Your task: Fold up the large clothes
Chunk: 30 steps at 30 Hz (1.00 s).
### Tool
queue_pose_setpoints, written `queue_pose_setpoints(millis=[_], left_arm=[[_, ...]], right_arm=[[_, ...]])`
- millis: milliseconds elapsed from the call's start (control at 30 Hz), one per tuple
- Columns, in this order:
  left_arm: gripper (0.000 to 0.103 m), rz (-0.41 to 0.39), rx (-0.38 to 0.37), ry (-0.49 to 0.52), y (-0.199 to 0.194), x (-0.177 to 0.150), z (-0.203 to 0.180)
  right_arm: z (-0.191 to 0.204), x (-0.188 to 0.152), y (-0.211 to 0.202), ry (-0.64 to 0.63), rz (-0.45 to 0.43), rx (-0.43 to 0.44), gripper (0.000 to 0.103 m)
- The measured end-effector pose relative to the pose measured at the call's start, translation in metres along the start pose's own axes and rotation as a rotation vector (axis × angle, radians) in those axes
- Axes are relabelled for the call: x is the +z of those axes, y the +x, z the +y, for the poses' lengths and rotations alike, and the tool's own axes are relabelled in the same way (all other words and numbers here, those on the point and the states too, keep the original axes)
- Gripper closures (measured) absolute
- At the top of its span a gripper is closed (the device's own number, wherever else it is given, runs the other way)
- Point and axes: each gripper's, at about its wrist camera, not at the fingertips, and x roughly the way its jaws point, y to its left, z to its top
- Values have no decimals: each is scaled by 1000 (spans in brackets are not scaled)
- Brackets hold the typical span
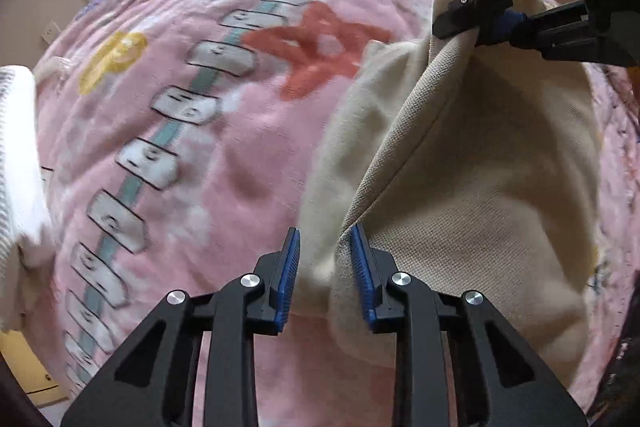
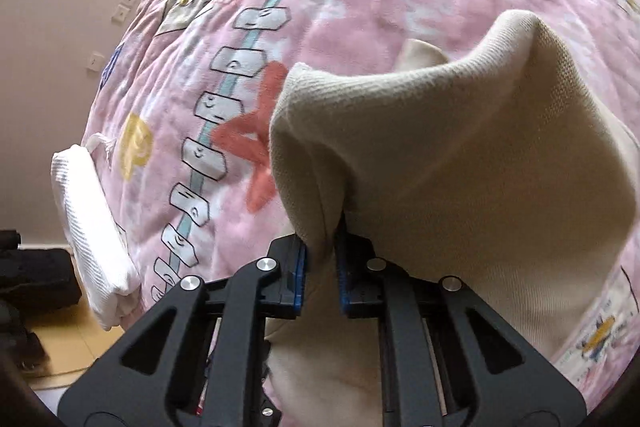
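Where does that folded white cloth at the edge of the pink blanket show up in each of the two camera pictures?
Left wrist view: the folded white cloth lies at the far left edge, partly cut off.
Right wrist view: lower left, on the pink blanket beside the floor.
Shared landmark: the red star print.

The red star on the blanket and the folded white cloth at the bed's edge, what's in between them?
In the right wrist view, between the red star and the white cloth lie a row of little white face tiles and a yellow shape.
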Motion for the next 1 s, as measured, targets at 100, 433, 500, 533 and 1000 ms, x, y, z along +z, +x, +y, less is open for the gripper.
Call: queue_pose_setpoints(millis=[100, 433, 500, 533, 1000], left_arm=[[95, 82, 66, -49, 22, -2, 31], [93, 195, -36, -167, 14, -33, 68], [83, 192, -69, -178, 1, -37, 56], [74, 186, -80, -182, -7, -39, 50], [27, 240, -128, -170, -41, -72, -33]], right_arm=[[-6, 11, 24, 10, 25, -28, 91], [-42, 12, 46, 101, 112, 220, 25], [-36, 14, 22, 70, 75, 296, 11], [-34, 13, 10, 58, 52, 316, 11], [-131, -179, -125, -18, -250, 69, 8]])
